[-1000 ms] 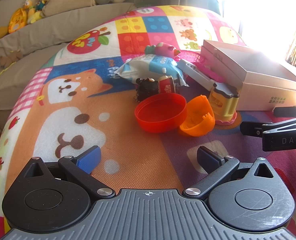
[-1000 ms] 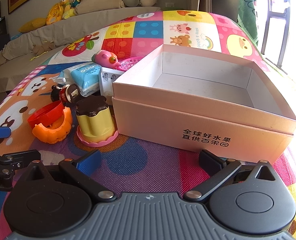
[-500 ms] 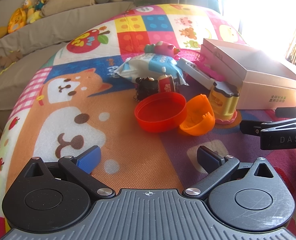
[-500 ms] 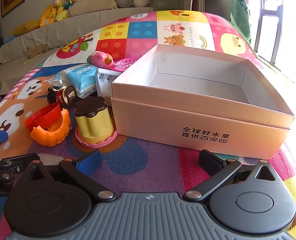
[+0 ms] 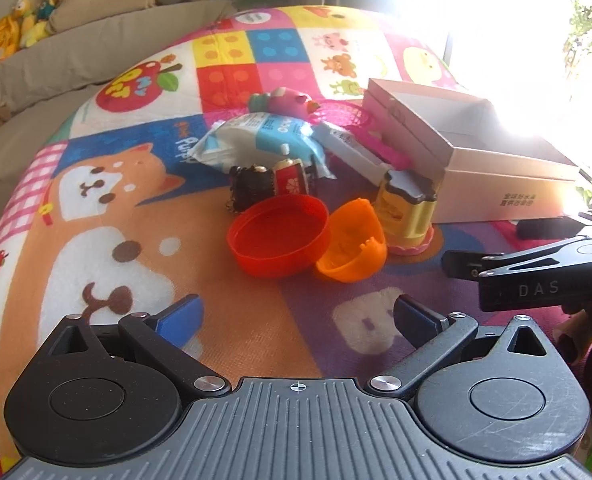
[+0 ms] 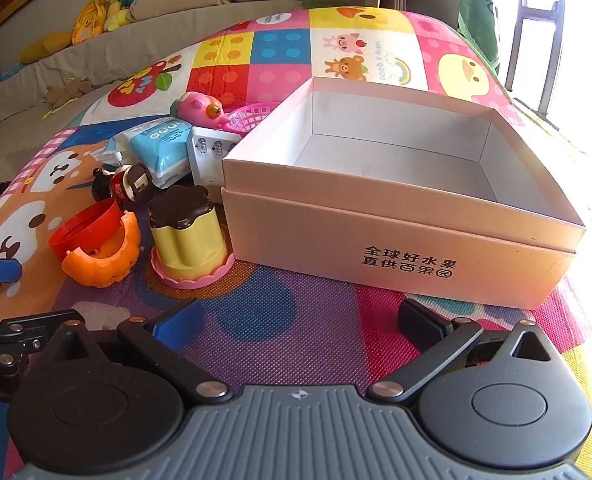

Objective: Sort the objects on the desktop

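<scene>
A red lid (image 5: pixel 278 240) and an orange half-shell (image 5: pixel 352 246) lie together on the play mat, with a yellow cake toy (image 5: pixel 410 216) to their right. Behind them sit a small red-and-black figure (image 5: pixel 272 184), a blue tissue pack (image 5: pixel 264 140), a white battery charger (image 5: pixel 352 148), a pink toy (image 5: pixel 284 100) and a pink basket (image 5: pixel 344 114). The open cardboard box (image 6: pixel 400 216) stands right of the cake toy (image 6: pixel 186 236). My left gripper (image 5: pixel 298 316) is open, short of the red lid. My right gripper (image 6: pixel 296 320) is open before the box, holding nothing.
A beige sofa (image 6: pixel 96 52) with plush toys (image 6: pixel 108 0) runs along the far left of the mat. Bright window light washes out the right side. The right gripper's body (image 5: pixel 536 276) shows at the right edge of the left wrist view.
Both grippers have shifted slightly, the right wrist view settling a little closer to the box. No object has moved, and both stay open.
</scene>
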The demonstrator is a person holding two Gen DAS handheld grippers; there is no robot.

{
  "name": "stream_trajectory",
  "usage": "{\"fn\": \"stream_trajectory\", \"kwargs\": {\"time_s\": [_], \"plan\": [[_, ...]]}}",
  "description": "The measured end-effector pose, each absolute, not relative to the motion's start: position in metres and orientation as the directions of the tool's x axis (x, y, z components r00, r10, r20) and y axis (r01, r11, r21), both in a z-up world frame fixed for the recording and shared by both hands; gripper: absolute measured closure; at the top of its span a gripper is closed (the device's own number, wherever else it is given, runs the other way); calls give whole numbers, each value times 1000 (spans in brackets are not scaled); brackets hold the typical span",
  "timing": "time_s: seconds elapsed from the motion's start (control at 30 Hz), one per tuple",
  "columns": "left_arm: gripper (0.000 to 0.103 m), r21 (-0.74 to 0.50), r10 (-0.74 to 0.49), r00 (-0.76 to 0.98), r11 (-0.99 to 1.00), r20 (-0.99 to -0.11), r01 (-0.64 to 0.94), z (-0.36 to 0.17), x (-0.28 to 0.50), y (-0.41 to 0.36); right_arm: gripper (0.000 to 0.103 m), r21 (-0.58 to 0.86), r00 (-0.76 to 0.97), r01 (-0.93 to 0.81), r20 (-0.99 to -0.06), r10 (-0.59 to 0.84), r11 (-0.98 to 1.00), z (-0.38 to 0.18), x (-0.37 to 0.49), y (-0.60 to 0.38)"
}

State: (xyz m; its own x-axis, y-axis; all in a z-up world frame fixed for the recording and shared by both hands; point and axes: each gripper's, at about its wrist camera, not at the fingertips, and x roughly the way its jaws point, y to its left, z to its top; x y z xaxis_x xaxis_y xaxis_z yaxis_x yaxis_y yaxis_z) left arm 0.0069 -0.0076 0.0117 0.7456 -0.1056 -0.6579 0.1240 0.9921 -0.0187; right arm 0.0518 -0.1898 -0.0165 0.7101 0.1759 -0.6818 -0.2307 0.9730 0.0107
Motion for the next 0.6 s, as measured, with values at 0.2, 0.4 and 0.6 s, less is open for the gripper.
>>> {"fn": "stream_trajectory", "kwargs": {"time_s": [0.2,0.4,0.6], "plan": [[0,154,52,814,987,-578,46,22,25,-15,0,15,697,-256,-690,195,967,-15,54,-192],[0,197,211,799,973,-563,-118,24,27,26,0,9,709,-259,-678,197,966,-13,49,-191],[0,104,233,769,971,-595,-214,27,5,71,6,-74,803,-332,-545,241,940,9,19,-159]]}}
